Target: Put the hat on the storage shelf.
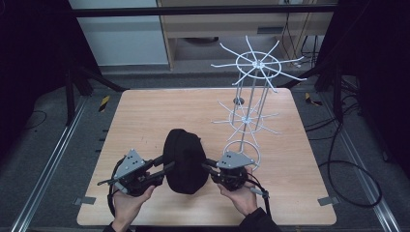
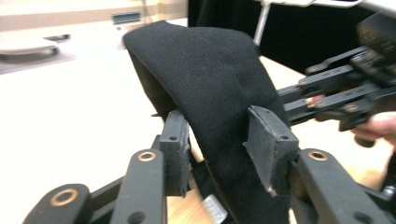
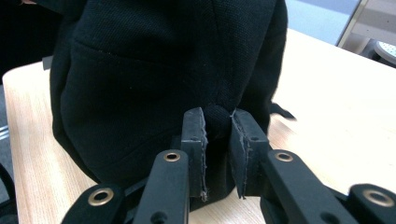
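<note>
While you hold the cap (image 1: 183,162) between both tools in the high view, it sits at lower centre of the frame on the table (image 1: 145,111), with the left gripper (image 1: 167,166) at its left edge and the right gripper (image 1: 209,168) at its right edge. The wire rack (image 1: 251,92) stands at upper right, well apart from your left hand and just behind your right.

In the left gripper view, the cap (image 2: 210,79) rises through the middle of the frame and its edge runs down between the jaws. They stand apart around the cloth; the right pad touches it, the left pad seems clear of it, so you have no grip there. The right gripper (image 2: 303,100) reaches in from the right edge.

In the right gripper view, the cap (image 3: 154,70) covers the upper half, and your jaws at lower centre are pinched on a fold of its cloth.

Judge it light, soft and floppy (the crown will sag wherever it is not held). The seamed rim is probably firmer than loose crown cloth, so take hold there.
</note>
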The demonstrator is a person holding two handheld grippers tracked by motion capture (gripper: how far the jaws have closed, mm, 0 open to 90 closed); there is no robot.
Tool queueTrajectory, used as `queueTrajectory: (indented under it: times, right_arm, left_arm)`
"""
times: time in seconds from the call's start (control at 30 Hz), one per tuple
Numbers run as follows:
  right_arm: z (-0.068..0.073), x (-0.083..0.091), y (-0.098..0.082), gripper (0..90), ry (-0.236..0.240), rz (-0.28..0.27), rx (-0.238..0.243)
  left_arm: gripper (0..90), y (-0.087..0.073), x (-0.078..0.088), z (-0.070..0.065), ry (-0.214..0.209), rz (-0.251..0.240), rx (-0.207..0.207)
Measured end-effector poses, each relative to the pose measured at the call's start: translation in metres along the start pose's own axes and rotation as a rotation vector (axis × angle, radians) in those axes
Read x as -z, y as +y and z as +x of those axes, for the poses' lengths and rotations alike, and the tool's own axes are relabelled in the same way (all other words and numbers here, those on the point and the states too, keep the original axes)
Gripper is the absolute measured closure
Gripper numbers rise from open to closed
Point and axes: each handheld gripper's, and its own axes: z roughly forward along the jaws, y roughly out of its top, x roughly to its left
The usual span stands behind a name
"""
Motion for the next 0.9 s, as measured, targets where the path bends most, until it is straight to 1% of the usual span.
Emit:
queueTrajectory:
  times: [0.07, 0.13, 0.23, 0.4, 0.47, 0.57, 0.6, 0.63, 0.67, 0.7, 0.77, 0.83, 0.9]
  right_arm:
    - [0.003, -0.003, 0.003, 76.8, -0.001, 0.006, 0.008]
    - [0.006, -0.006, 0.007, 76.9, 0.005, 0.013, 0.005]
    - [0.012, -0.016, 0.016, 76.9, 0.002, 0.026, 0.024]
    - [0.021, -0.040, 0.030, 76.8, -0.015, 0.054, 0.060]
    - [0.025, -0.049, 0.034, 76.8, -0.022, 0.062, 0.075]
    - [0.031, -0.067, 0.038, 76.7, -0.035, 0.082, 0.083]
    - [0.033, -0.072, 0.039, 76.6, -0.040, 0.091, 0.084]
    - [0.034, -0.076, 0.039, 76.6, -0.042, 0.096, 0.084]
    - [0.035, -0.081, 0.039, 76.4, -0.041, 0.098, 0.081]
    - [0.036, -0.086, 0.039, 76.4, -0.038, 0.105, 0.078]
    - [0.037, -0.095, 0.037, 76.3, -0.033, 0.122, 0.071]
    - [0.038, -0.104, 0.033, 76.3, -0.033, 0.145, 0.072]
    - [0.038, -0.111, 0.030, 76.1, -0.038, 0.167, 0.075]
  left_arm:
    - [54.5, -0.003, 0.003, 0.005, 0.030, 0.005, 0.001]
    - [53.8, -0.007, 0.006, 0.011, 0.043, 0.011, 0.016]
    - [51.7, -0.013, 0.009, 0.020, 0.102, 0.022, 0.020]
    - [50.8, -0.029, 0.016, 0.038, 0.151, 0.039, 0.076]
    - [50.7, -0.036, 0.018, 0.046, 0.168, 0.045, 0.106]
    - [50.1, -0.049, 0.021, 0.056, 0.191, 0.073, 0.145]
    - [49.7, -0.052, 0.021, 0.058, 0.203, 0.083, 0.146]
    - [49.2, -0.055, 0.022, 0.059, 0.233, 0.099, 0.133]
    - [51.0, -0.058, 0.022, 0.060, 0.268, 0.126, 0.109]
    - [49.4, -0.060, 0.021, 0.062, 0.280, 0.144, 0.102]
    - [49.4, -0.064, 0.020, 0.065, 0.274, 0.159, 0.122]
    - [49.0, -0.065, 0.017, 0.066, 0.277, 0.172, 0.118]
    - [48.9, -0.066, 0.015, 0.067, 0.288, 0.184, 0.103]
